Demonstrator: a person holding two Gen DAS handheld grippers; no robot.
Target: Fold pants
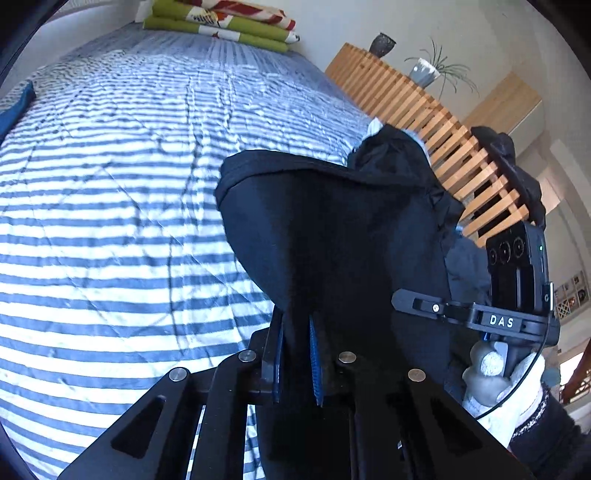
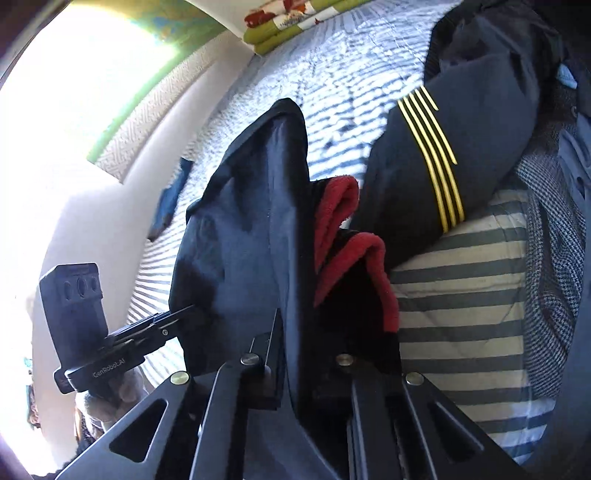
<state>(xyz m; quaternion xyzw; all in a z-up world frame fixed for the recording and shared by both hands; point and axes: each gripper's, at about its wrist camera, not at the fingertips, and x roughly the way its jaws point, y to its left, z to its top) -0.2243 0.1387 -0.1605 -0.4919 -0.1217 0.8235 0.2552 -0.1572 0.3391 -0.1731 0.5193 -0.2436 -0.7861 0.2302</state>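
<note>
Dark navy pants (image 1: pixel 332 229) hang bunched above a blue-and-white striped bed (image 1: pixel 129 184). My left gripper (image 1: pixel 295 332) is shut on their lower fabric, which sits pinched between the blue pads (image 1: pixel 314 354). In the same view my right gripper (image 1: pixel 402 297), held by a white-gloved hand (image 1: pixel 509 391), bites into the pants' right side. In the right wrist view the right gripper (image 2: pixel 295 343) is shut on a fold of the pants (image 2: pixel 251 229), and a red fleecy lining (image 2: pixel 351 258) shows beside it. The left gripper (image 2: pixel 188 310) clamps the cloth's left edge there.
Folded green, red and white bedding (image 1: pixel 221 22) lies at the bed's far end. A wooden slatted screen (image 1: pixel 424 122) with a vase (image 1: pixel 382 44) and potted plant (image 1: pixel 428 70) stands right of the bed. A dark garment with yellow stripes (image 2: pixel 436 155) and grey checked cloth (image 2: pixel 554 258) are piled nearby.
</note>
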